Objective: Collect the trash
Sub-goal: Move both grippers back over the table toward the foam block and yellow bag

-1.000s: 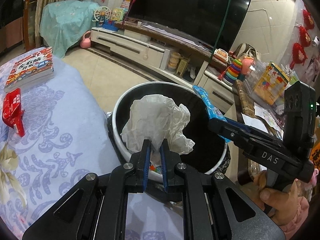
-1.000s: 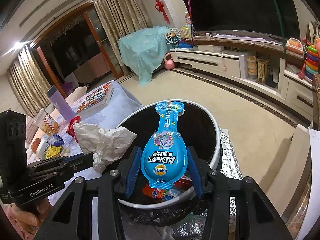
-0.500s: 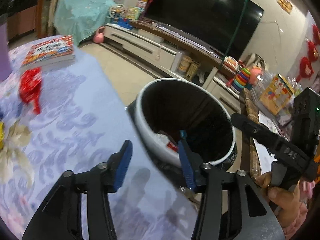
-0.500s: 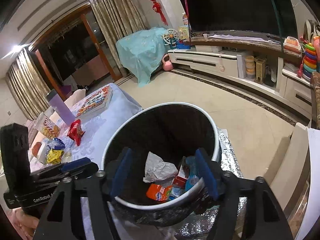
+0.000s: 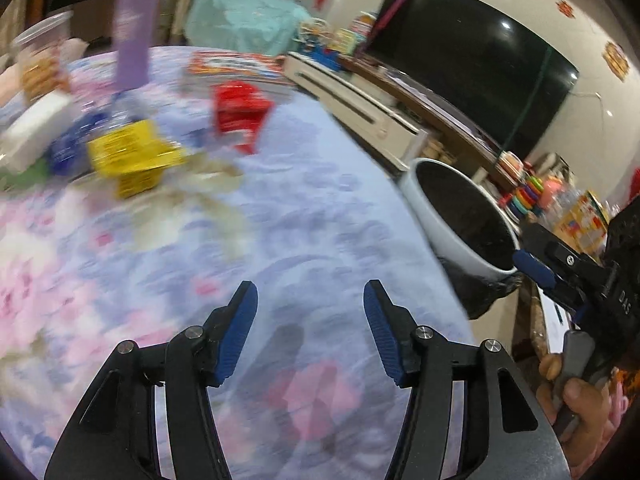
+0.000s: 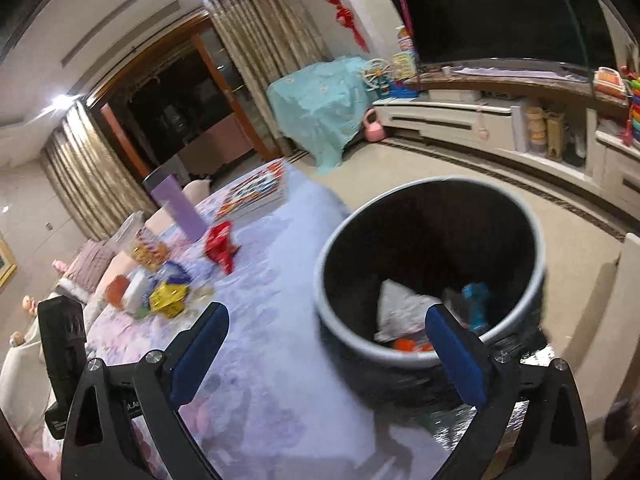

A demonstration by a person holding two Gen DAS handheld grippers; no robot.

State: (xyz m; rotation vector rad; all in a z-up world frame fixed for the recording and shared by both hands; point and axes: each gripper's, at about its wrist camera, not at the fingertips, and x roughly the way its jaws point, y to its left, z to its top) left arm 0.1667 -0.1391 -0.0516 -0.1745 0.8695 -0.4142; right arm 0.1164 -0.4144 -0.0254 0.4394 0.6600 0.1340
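Two grippers hang over the flowered tablecloth [image 5: 312, 216], and both are empty. The left gripper [image 5: 310, 330] has its blue-padded fingers spread wide above bare cloth, well short of the bin. The right gripper [image 6: 326, 354] is also spread wide; its right finger crosses the near rim of the trash bin [image 6: 332, 320], its left finger sits over the cloth beside the bin.

The bin stands just off the table's edge, white outside with a black liner. Inside it lie a crumpled white paper [image 6: 400, 308], a blue wrapper [image 6: 476, 304] and something orange [image 6: 408, 345] near the bottom.

Farther from the bin, across the cloth, more litter waits: a red packet [image 5: 240, 110] lies nearest the bin, then a yellow wrapper [image 5: 130, 156] touching a blue one [image 5: 70, 148], with a white box [image 5: 34, 132] just beside them. All of this is blurred in the left view.

Beyond those, farthest from the bin on the table, stand a purple bottle [image 6: 178, 206] and a picture book [image 6: 252, 194]. Past the bin, a dark television [image 6: 500, 12] sits on a long low cabinet [image 6: 452, 120].
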